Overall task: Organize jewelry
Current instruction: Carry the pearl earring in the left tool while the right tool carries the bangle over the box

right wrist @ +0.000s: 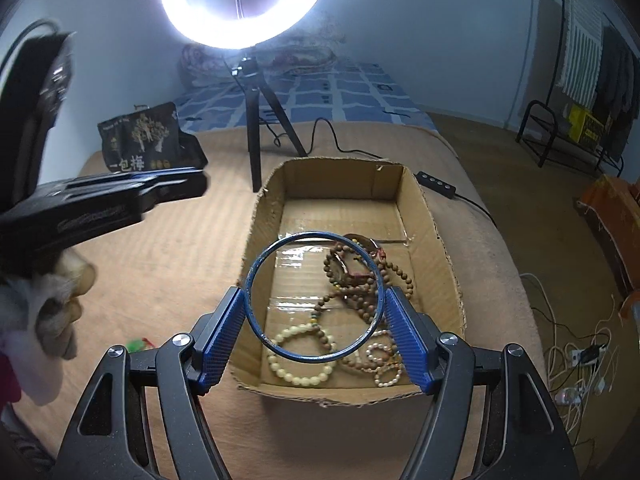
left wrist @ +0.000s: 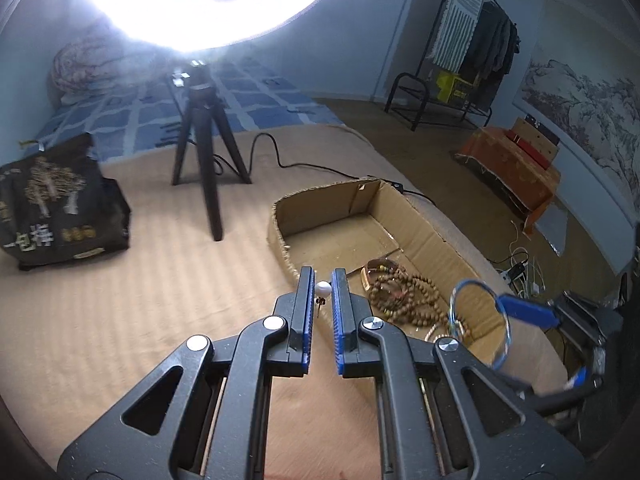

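My left gripper [left wrist: 322,282] is shut on a white pearl earring [left wrist: 323,289], its small pin hanging below, just left of the cardboard box [left wrist: 424,236]. My right gripper [right wrist: 314,300] is shut on a thin blue bangle [right wrist: 280,346], held by its two sides above the near end of the box [right wrist: 436,240]. In the box lie brown wooden bead strings [right wrist: 362,308], a cream bead bracelet [right wrist: 298,378], a small pearl bracelet [right wrist: 386,380] and a watch [right wrist: 360,276]. The bangle [left wrist: 460,292] and right gripper also show at the right of the left wrist view.
The box sits on a tan blanket on a bed [left wrist: 120,300]. A ring light on a black tripod [left wrist: 208,160] stands behind it, with its cable and controller [right wrist: 436,184]. A black snack bag [left wrist: 56,204] lies at the left. A small green item [right wrist: 138,345] lies near the box.
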{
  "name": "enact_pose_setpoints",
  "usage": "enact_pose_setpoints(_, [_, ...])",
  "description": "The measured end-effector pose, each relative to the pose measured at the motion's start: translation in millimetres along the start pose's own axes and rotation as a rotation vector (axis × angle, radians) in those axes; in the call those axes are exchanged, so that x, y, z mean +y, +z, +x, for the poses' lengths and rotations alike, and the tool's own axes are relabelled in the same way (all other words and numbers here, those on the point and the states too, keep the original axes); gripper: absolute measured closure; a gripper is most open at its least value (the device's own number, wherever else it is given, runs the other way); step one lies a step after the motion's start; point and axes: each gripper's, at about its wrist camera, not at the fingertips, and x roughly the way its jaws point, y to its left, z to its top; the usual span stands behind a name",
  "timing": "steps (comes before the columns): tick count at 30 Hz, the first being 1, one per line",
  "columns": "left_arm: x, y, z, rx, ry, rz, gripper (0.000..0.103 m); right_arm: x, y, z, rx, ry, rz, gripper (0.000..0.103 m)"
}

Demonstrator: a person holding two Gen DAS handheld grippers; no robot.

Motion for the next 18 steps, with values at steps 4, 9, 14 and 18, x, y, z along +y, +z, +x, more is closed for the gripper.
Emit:
enact_pose_setpoints(4, [-7.0, 2.7, 24.0, 0.026, 0.007, 0.010, 0.097, -7.3, -0.3, 5.9, 0.014, -0.002, 0.005, 0.032])
enact_pose_setpoints(9, [-14.1, 4.6, 44.0, 0.046, 0.014, 0.021, 0.096, -21.4, 0.5, 15.7, 0.028, -0.023, 0.022, 0.032])
enact_pose_setpoints(14, [-17.8, 8.8, 53.8, 0.059, 0.005, 0.018, 0.096, -31.8, 0.9, 21.5, 0.035, -0.024, 0.048, 0.032])
enact_pose_setpoints(18, [-21.2, 10.2, 56.5, 0.065, 0.005, 0.025, 0.096, -35.0, 1.8, 23.9, 0.037, -0.022, 0.059, 0.032])
